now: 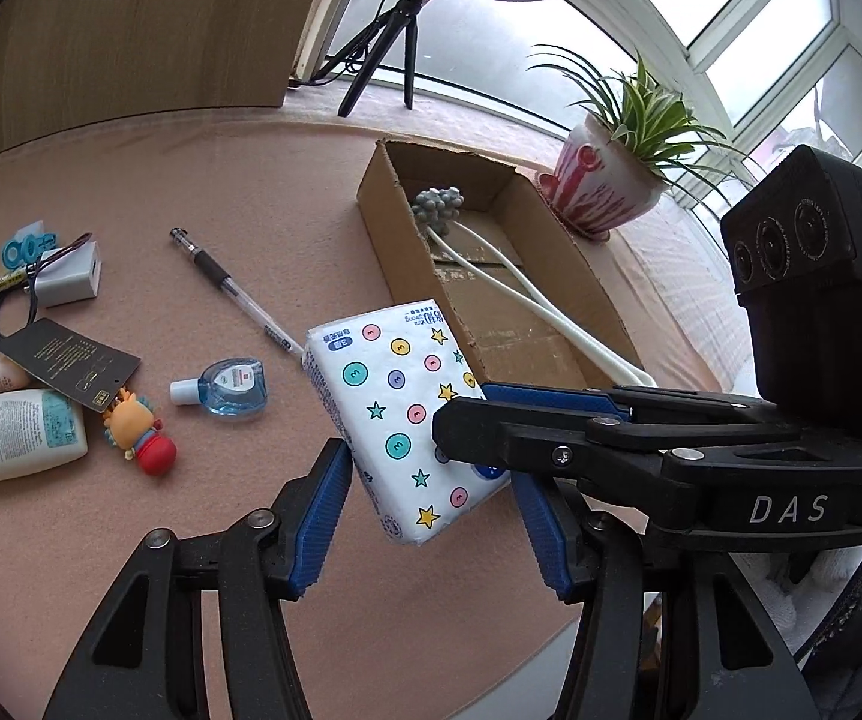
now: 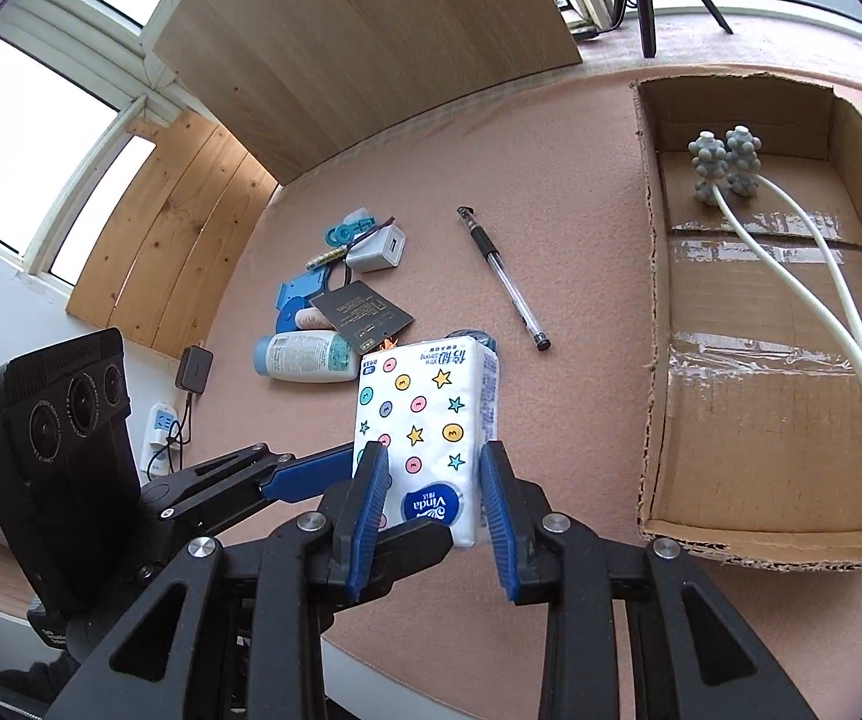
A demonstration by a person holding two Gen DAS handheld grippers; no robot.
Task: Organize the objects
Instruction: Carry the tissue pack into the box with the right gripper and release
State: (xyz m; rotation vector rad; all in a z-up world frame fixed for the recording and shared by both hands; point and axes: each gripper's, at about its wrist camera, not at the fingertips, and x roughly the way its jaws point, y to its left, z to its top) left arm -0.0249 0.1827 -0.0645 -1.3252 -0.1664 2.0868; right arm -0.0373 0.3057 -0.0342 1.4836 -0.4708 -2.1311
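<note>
Both pairs of blue fingers are on one tissue pack (image 1: 398, 408), which hangs clear of the pink mat (image 1: 131, 180). In the left wrist view the left gripper (image 1: 431, 516) spans the pack's long sides: its left pad (image 1: 320, 519) seems to press the pack's lower left edge, while the right pad's contact is hidden behind the other tool, so I judge it a loose hold across the width. From the right of that frame the right gripper (image 1: 490, 414) reaches in and covers the pack's right corner. In the right wrist view the right gripper (image 2: 431, 498) is closed on the pack (image 2: 425, 420) at its lower end, pads flat on both narrow sides beside the logo.

Left of the pack lies the clutter: a white bottle (image 1: 11, 438), a black card (image 1: 68, 360), a toy (image 1: 137, 429), a small blue bottle (image 1: 224, 387) and a pen (image 1: 233, 288). Right of it stands the box (image 1: 550, 324), holding only a grey massager (image 1: 439, 207) with white arms; a plant (image 1: 616, 162) sits beyond, at the upper right.

The pack looks light and soft, its plastic wrap likely slippery and easily dented. Gripping across the narrow sides near the middle, with gentle pressure, should keep it from tilting or sliding on its way, probably, to the box
</note>
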